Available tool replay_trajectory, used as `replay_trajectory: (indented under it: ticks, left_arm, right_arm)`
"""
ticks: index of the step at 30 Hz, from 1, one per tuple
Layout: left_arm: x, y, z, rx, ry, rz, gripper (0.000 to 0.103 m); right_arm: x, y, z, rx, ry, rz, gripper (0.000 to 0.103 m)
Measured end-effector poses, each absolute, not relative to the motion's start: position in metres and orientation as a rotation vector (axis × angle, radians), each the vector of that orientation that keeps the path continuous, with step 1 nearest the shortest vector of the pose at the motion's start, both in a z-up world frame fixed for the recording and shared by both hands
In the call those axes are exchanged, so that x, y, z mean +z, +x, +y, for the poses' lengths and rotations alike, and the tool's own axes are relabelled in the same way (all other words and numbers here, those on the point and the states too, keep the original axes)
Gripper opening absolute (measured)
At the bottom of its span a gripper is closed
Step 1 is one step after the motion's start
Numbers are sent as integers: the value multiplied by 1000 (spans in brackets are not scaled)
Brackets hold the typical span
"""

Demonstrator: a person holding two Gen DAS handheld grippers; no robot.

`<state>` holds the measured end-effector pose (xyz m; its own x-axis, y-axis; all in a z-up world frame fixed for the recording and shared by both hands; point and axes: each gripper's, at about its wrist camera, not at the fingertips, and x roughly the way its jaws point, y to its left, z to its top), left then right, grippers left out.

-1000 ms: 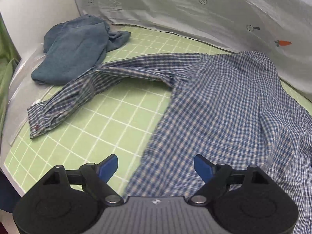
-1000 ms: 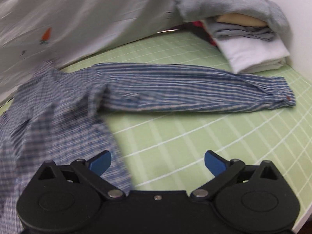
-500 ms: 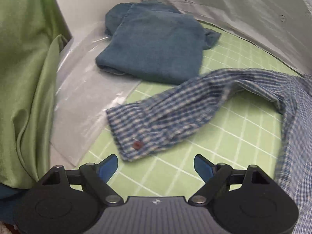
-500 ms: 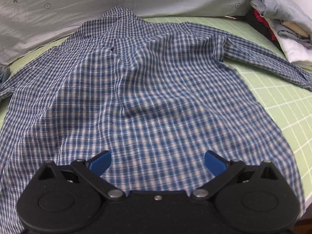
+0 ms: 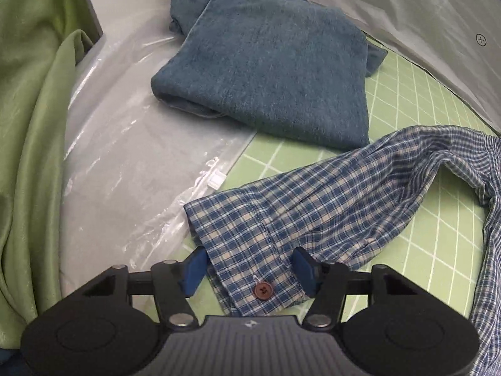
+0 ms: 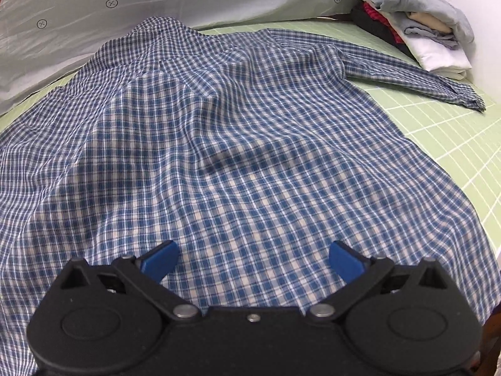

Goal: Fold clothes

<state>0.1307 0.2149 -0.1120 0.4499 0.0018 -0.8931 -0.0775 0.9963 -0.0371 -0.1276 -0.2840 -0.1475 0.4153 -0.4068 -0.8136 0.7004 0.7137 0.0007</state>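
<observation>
A blue-and-white checked shirt (image 6: 219,144) lies spread flat on the green grid mat (image 6: 454,138), its right sleeve (image 6: 407,75) stretched out to the right. In the left wrist view the left sleeve's cuff (image 5: 250,244), with a brown button (image 5: 262,290), lies flat on the mat. My left gripper (image 5: 250,271) straddles that cuff. Its jaws are closing, the blue pads (image 5: 195,269) stand at the cuff's two edges, and the cloth is not bunched. My right gripper (image 6: 252,260) hovers open over the lower part of the shirt's body, nothing held.
A folded denim garment (image 5: 275,62) lies behind the cuff, partly on a clear plastic bag (image 5: 131,163). Green fabric (image 5: 28,109) hangs at the left. A grey printed sheet (image 6: 78,15) borders the mat's far side. A stack of folded clothes (image 6: 432,44) sits at the far right.
The left gripper travelled left along the sleeve to its cuff, and its jaws have narrowed around it. The right gripper swung from the right sleeve to over the shirt's body.
</observation>
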Motion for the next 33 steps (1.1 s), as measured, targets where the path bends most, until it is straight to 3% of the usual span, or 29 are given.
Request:
replay_trajectory:
  ticks: [2,3,6,12,17,20,23,25,27,33]
  left_arm:
    - [-112,129,210,38,-36,1080,37]
    - [-111,127,209,28,-36,1067,15]
    - [-108,125,212,21,-69,1044,4]
    - [-60,116,228,38,-80,894,3]
    - [-29,117,236,99,5,738,3]
    - [-52,136,249,97,-70,849,6]
    - [-64,135,262,141,-167,925,18]
    - [-64,128,261,146,-158,923,35]
    - [-65,123,258,122,-161,930,46]
    - [-68,114,231,59,-148,957,51]
  right_arm:
    - [-148,-127,-284,-718,370,901,103]
    - [-148,-127,-283,-721,371,902,103]
    - [-148,-125,-282,-727,376,905,103]
    - [-147,-124,-281,-729,380,911,103]
    - [-147,-124,-279,-730,377,904,103]
    - [-148,-125,-279,-732,377,900,103]
    - [-147,-125,-281,-733,386,913,103]
    - [-146,-124,-282,-723,389,928,103]
    - [-145,-126,-281,-708,385,935,103]
    - [-143,-141,-290,-707,346,951,103]
